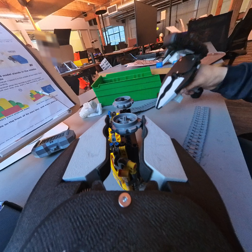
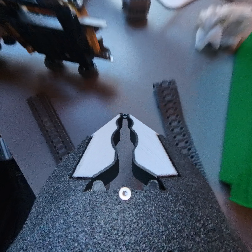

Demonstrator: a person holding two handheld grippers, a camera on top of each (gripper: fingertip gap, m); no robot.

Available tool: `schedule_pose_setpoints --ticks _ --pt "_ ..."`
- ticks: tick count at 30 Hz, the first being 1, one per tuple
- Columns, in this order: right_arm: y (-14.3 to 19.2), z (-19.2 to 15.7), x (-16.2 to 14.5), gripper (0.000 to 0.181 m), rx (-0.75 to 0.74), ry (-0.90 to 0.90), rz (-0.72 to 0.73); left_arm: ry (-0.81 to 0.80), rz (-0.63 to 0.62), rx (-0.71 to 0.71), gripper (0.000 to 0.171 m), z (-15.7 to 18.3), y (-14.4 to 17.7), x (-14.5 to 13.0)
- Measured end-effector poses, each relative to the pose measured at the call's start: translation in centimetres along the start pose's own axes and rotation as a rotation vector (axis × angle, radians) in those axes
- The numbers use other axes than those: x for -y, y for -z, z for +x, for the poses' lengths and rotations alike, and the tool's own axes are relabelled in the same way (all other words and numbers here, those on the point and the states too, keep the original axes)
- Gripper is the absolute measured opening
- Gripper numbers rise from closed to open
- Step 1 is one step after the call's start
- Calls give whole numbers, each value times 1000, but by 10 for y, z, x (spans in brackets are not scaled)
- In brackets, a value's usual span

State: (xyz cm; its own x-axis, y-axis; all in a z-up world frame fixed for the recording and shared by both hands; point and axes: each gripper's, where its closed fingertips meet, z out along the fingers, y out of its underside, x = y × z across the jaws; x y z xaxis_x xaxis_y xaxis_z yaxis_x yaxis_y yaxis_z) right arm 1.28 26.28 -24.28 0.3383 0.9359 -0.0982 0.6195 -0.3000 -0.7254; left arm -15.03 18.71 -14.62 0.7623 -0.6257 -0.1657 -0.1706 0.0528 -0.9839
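Observation:
My left gripper (image 1: pixel 124 120) is shut on a yellow and black brick-built vehicle frame (image 1: pixel 122 156) with two grey sprocket wheels (image 1: pixel 124 123) at its far end. It holds the frame just above the grey table (image 1: pixel 170 122). My right gripper (image 2: pixel 124 115) is shut on a small black pin (image 2: pixel 124 116) at its fingertips. It hovers above the table, and in the left wrist view (image 1: pixel 160 105) it is up to the right, held by a hand. Two grey track strips (image 2: pixel 175 126) (image 2: pixel 50 129) lie below it; one strip shows in the left wrist view (image 1: pixel 197 133).
A green bin (image 1: pixel 126 87) stands at the back of the table. A crumpled white tissue (image 1: pixel 91 109) lies to its left. An instruction sheet on a stand (image 1: pixel 27 88) is at the left, with a grey brick-built part (image 1: pixel 54 141) in front of it. My right fingertips sit around 20 cm from my left ones.

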Motion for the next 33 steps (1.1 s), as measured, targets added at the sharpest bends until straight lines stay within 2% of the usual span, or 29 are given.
schedule_pose_setpoints --ticks 3,5,9,13,15,17,20,26,28,33 --pt "-8 5 -34 3 -2 2 -72 -28 -2 -5 45 2 0 0" --pt "-9 8 -40 10 -16 21 -91 -49 0 -10 45 4 0 0" --pt "0 12 -33 18 3 15 -66 -56 3 -12 46 4 0 0" --pt "19 13 -14 20 58 -35 41 -41 7 -18 46 3 1 0" --pt "21 18 -19 20 40 -36 11 -38 6 -20 46 3 1 0" --pt "27 11 -2 22 36 4 89 -44 7 -25 46 4 1 0" --pt "32 -26 42 24 126 95 223 -53 9 -36 46 7 0 0" --pt "7 -75 115 31 187 244 339 -73 16 -57 46 11 0 1" --pt "-5 -80 128 42 200 259 345 -72 15 -61 46 11 0 1" --pt "-33 -91 135 41 225 353 303 -76 8 -65 46 12 1 0"
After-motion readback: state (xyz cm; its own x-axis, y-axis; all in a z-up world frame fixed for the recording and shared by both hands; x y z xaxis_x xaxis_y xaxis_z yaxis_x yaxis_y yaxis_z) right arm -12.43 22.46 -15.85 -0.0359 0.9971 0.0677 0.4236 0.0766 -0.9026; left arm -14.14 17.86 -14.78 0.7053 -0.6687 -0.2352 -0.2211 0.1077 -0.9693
